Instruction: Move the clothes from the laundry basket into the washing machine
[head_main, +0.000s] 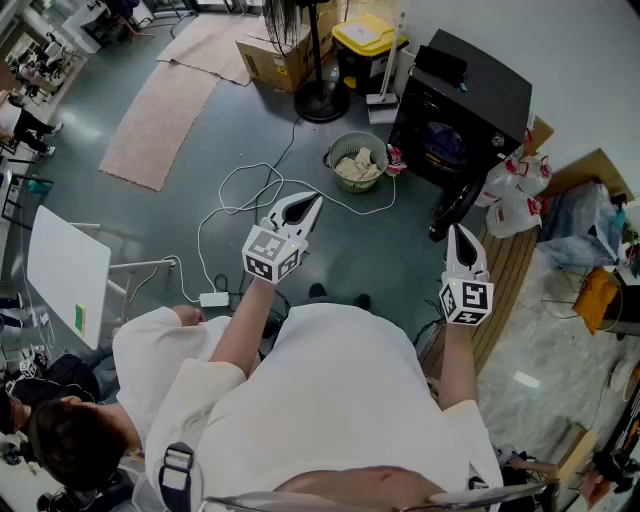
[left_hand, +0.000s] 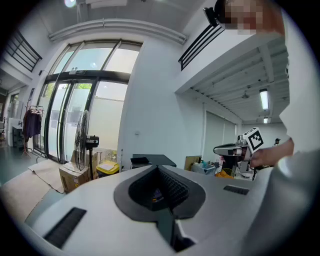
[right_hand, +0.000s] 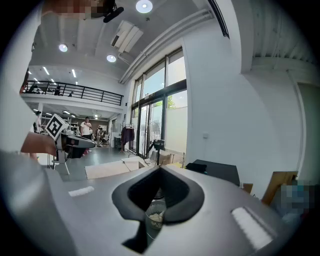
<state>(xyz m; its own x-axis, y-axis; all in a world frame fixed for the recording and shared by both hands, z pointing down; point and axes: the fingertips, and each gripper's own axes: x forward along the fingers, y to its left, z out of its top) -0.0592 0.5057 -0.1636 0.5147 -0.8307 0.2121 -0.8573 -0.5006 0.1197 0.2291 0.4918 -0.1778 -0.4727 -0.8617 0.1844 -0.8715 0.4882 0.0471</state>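
Washer (head_main: 470, 95): black, at one o'clock.
Basket (head_main: 333, 152): grey-green mesh, at twelve o'clock.
Clothes (head_main: 357, 168): cream.
Bin (head_main: 365, 35): yellow lid, black body.
Box (head_main: 270, 60): brown cardboard.
Fan (head_main: 322, 100): black.
Rugs (head_main: 160, 120): pale pinkish beige, at eleven o'clock.
Floor (head_main: 130, 220): grey-blue.
Left gripper (head_main: 315, 200): white, black inside; cube with black-and-white squares.
Right gripper (head_main: 458, 232): white, same chequered cube.
Shirt (head_main: 340, 400): white.

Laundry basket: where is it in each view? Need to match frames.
Head view: laundry basket upper middle, on the floor left of the washing machine.
Left gripper view: not in it.
Right gripper view: laundry basket low centre, seen through the jaw gap.
Shared landmark: the washing machine.
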